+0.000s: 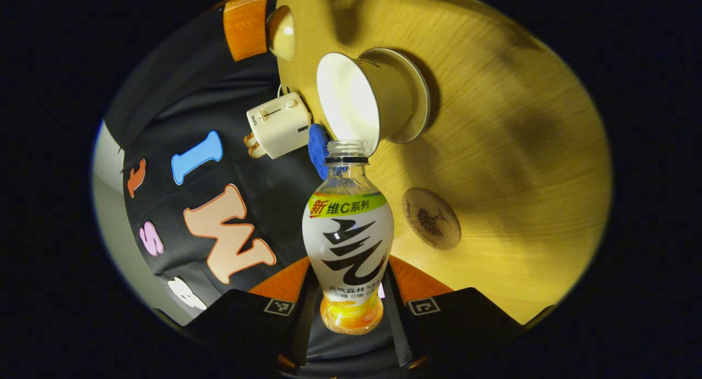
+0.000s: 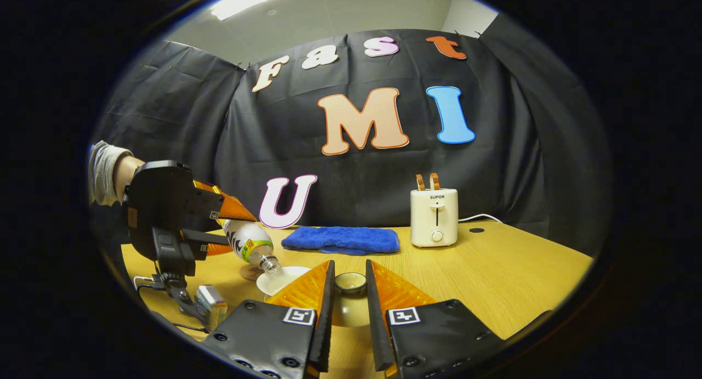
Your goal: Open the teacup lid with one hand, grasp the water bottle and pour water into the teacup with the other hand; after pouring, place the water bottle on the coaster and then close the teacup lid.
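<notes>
Wooden bench (image 1: 493, 121) carries the open teacup (image 1: 367, 102); the left claw (image 1: 351, 299) clamps the light, slick water bottle (image 1: 348, 242) low, mouth tipped over it; the right claw (image 2: 350, 291) pinches the fragile lid (image 2: 350, 282) aside.

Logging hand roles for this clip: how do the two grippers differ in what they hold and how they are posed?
The left gripper clamps the tilted, uncapped plastic water bottle, its mouth at the rim of the white ceramic teacup; the right gripper clamps the small cream teacup lid, level and away from the cup. The left is tipped downward; the right points straight ahead. Both are shut on their loads above the wooden table.
</notes>
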`<state>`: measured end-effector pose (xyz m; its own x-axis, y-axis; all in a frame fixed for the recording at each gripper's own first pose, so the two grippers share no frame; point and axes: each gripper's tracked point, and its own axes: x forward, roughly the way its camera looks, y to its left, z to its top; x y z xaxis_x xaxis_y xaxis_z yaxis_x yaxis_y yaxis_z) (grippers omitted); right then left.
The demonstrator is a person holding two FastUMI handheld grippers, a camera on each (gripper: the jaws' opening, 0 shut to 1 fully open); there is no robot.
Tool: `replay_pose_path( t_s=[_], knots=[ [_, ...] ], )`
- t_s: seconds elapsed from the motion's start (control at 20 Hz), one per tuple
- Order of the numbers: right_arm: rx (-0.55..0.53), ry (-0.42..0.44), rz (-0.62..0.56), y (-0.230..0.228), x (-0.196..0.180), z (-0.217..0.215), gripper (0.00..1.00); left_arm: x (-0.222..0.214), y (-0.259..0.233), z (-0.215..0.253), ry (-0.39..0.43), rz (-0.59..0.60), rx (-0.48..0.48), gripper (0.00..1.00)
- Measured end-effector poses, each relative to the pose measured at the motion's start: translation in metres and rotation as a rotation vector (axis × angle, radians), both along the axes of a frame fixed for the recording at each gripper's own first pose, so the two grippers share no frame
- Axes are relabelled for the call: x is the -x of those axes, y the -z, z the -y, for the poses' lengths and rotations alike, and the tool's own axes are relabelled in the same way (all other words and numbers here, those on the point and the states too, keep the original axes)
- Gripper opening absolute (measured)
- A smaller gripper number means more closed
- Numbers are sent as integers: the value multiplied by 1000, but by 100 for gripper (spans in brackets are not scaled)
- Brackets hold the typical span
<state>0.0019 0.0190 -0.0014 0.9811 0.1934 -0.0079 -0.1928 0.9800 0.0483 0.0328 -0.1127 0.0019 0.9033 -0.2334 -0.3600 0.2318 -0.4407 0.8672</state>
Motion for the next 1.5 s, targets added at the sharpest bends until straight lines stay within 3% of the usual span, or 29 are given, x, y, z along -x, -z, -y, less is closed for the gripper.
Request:
replay_pose_path(
  t_s=[0.2, 0.55, 0.85, 1.2, 1.5],
  knots=[
    [-8, -1, -1, 0, 0, 1, 34, 6, 15, 1, -44, -88, 153, 59],
    [7, 4, 2, -1, 1, 0, 34, 17, 30, 17, -103, -225, 510, 59],
    [13, 6, 3, -1, 1, 0, 33, 21, 12, 20, -183, -340, 884, 59],
    [17, 7, 3, 0, 2, 1, 34, 4, -7, 17, -271, -449, 1293, 59],
    [24, 8, 3, 0, 2, 1, 34, -23, -18, 9, -345, -468, 1564, 59]
  ],
)
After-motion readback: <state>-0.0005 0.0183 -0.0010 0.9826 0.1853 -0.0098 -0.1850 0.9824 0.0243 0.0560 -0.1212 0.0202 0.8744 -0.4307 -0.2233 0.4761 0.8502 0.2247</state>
